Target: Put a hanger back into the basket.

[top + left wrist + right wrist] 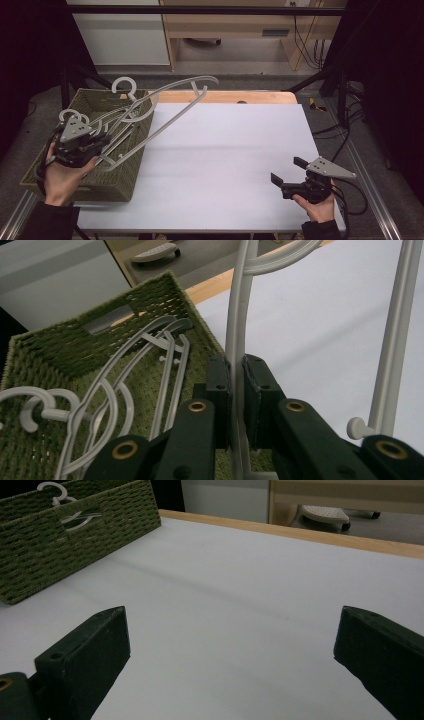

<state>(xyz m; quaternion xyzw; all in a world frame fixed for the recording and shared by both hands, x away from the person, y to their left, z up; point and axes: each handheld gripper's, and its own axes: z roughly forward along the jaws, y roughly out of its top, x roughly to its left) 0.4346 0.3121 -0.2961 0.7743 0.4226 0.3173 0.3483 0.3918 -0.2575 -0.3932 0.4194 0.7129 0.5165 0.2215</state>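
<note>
The step in hand looks like lifting one grey plastic hanger [165, 107] out of the green woven basket [90, 187] at the table's [225, 150] left side. The left tool [236, 390] is clamped on one of the hanger's thin arms, its two black pads pressed flat against the rod, and the hanger slants up from the basket with its far end out over the white table top. The right tool [286, 170] sits low near the table's right front corner, jaws wide apart with nothing between them. The next move probably calls for swinging the hanger fully clear of the basket rim and the other hangers [125, 390] left inside, since hooks could snag, then setting it down on the table. The hanger is slim, pale grey, curved at the shoulders, with small pegs on its bars.
</note>
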